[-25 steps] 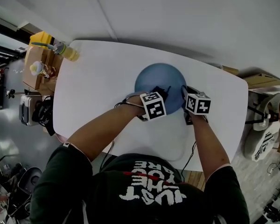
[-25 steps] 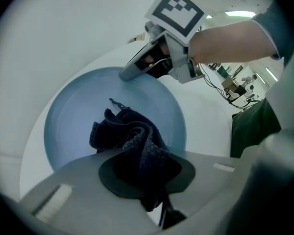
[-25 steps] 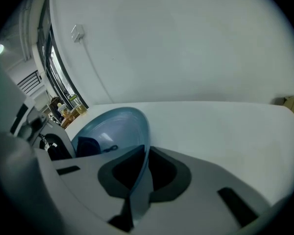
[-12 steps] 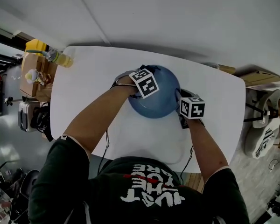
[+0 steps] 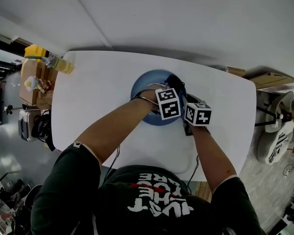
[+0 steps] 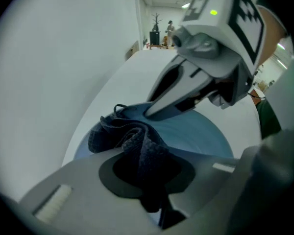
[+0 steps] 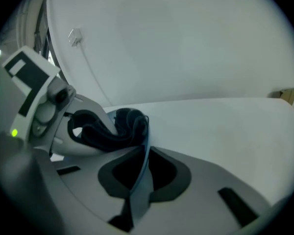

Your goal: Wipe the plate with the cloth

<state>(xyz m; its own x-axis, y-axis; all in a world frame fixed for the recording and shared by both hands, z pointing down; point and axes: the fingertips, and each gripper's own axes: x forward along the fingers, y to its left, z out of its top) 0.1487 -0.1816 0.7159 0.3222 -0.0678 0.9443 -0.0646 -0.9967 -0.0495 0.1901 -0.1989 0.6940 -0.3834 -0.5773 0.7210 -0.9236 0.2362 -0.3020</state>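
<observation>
**Blue plate gripped at its rim, cloth pressed onto its surface**

A white counter with rounded corners is seen from above, and nearly all of its top is left bare. A round blue plate is set near the counter's middle, and both of the person's arms are stretched over the near edge toward it. A cardboard box is seen beyond the counter's left end, off the counter itself.

The right tool is held at the plate's right side. Its jaws are closed onto the plate's rim, and the thin blue edge is seen running up between the two pads. The left tool is pointed steeply down over the right part of the plate, just beside the right tool. Its jaws are clamped on a dark cloth, a fold of which is pinched in the gap between them.

The rest of the cloth is bunched in loose folds beyond the left tool's tips and is laid on the plate's surface near the rim, close to the tips of the right tool. A yellow bottle is laid on its side at the counter's far left corner, well apart from the plate.
</observation>
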